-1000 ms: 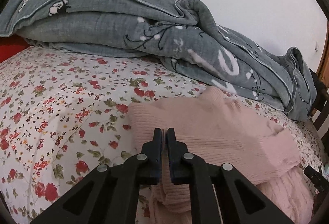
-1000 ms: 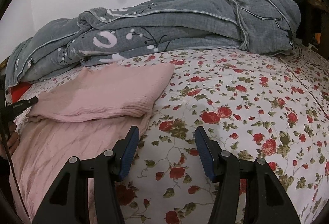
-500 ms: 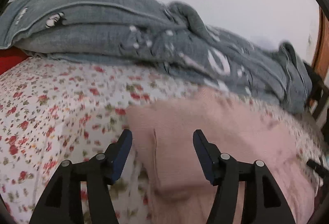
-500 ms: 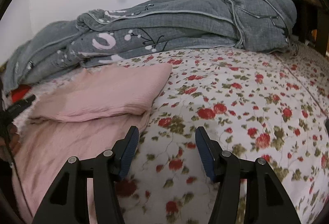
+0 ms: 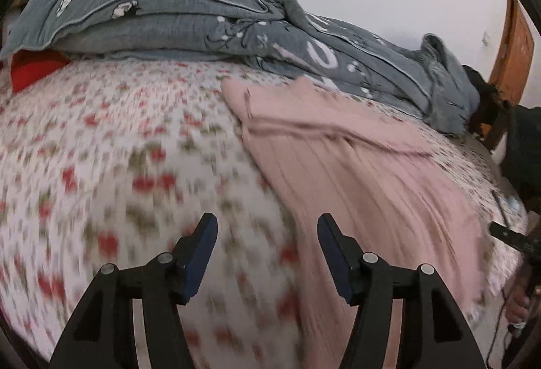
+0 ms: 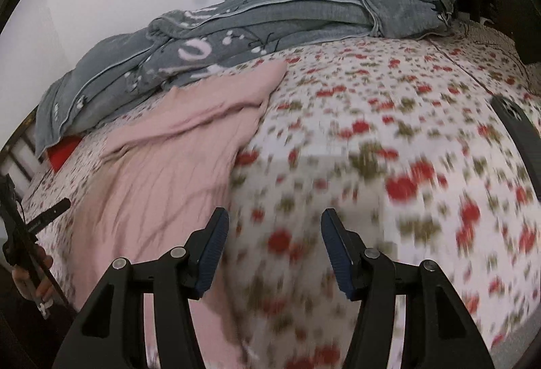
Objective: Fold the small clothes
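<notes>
Hand-held grippers (image 5: 267, 227) (image 6: 274, 223) wide apart, empty.

Pink ribbed sweater (image 5: 365, 166) lies partly folded, flat.

Ahead of the left tongs (image 5: 267, 227), whose jaws stand wide apart with nothing between them, the flowered sheet (image 5: 111, 139) lies flat and bare to the front and left, while the pink knit (image 5: 355, 166) covers the bed to the front right. Ahead of the right tongs (image 6: 274, 223), also gaping, bare sheet (image 6: 389, 118) runs forward and right, with the knit (image 6: 162, 173) at the left and a dark phone (image 6: 517, 129) lying far right. Beyond both, the grey quilt (image 5: 189, 20) is heaped along the wall and bars the far side.
</notes>
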`<state>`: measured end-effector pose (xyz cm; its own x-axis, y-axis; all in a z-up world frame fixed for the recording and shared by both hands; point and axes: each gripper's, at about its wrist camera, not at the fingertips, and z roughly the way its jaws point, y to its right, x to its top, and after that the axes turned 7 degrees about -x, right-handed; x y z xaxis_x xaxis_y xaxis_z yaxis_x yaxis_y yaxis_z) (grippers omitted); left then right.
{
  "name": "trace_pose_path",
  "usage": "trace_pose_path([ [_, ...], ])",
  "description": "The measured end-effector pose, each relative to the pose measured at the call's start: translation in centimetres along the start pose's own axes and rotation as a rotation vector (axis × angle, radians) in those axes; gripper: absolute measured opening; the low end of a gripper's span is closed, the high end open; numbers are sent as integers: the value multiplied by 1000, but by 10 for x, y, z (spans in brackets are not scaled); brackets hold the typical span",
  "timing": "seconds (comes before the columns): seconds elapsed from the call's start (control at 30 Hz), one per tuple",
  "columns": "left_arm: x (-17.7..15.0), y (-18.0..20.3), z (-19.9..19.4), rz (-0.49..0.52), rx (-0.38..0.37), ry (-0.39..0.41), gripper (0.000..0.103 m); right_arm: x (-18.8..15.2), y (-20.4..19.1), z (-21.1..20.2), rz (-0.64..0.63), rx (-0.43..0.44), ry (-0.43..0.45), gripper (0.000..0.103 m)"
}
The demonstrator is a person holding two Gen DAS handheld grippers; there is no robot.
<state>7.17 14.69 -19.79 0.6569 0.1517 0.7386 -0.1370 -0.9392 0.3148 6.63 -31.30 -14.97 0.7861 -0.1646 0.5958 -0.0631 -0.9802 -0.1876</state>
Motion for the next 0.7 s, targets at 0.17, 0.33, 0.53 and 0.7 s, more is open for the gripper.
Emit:
trace_pose_path([
  [0.17, -41, 16, -21, 1, -27, -34, 60, -35, -11, -19, -62, 22, 3, 56],
  [0.33, -66, 24, -29, -4, -39, -60, 60, -62, -23, -25, -101, 21, -13, 56],
  [0.53, -84, 19, -28, -29, -47, -72, 60, -78, -28, -27, -68, 27, -9, 55],
  [0.7, -92, 20, -21, -40, -65, -90, 59, -84, -36, -15, -91, -2, -28, 51],
])
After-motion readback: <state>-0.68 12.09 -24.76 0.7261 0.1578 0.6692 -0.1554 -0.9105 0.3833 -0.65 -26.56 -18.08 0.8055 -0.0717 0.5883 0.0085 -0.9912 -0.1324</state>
